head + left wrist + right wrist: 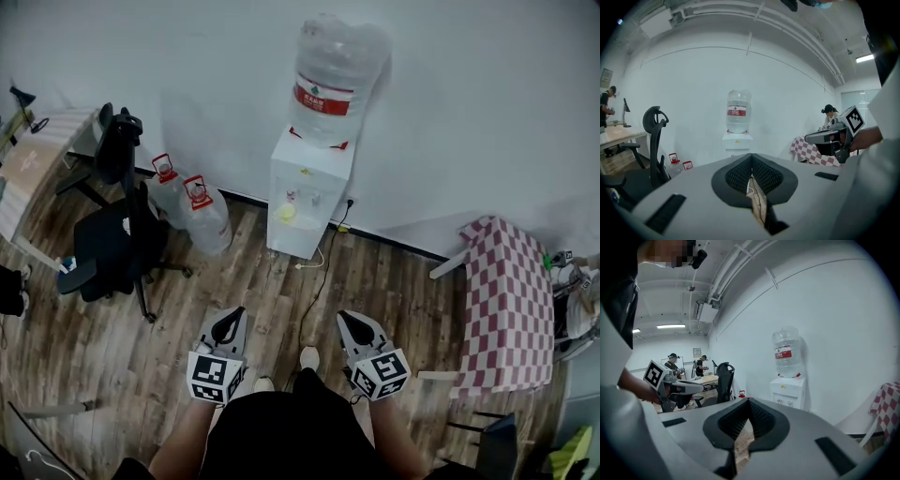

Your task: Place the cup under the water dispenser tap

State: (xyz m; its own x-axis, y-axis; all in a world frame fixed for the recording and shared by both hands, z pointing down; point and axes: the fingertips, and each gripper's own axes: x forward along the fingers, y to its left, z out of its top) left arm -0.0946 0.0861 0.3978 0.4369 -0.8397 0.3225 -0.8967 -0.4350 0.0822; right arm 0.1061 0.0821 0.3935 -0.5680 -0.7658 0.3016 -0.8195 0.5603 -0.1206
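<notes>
The white water dispenser [309, 192] stands against the far wall with a big clear bottle [330, 80] on top. A small yellow round thing [287, 213], perhaps the cup, sits in its tap recess. My left gripper [234, 314] and right gripper [349, 319] hover side by side over the wooden floor, well short of the dispenser, and both point toward it. Both are shut with nothing between the pads. The left gripper view has the dispenser [737, 143] straight beyond my left gripper [751, 158]. In the right gripper view the dispenser [787, 390] lies right of my right gripper [749, 401].
Two spare water bottles [187, 202] stand left of the dispenser, next to a black office chair [117, 239]. A red-checked table [506, 305] is at the right and a desk [33, 169] at the far left. A cable [319, 272] runs across the floor.
</notes>
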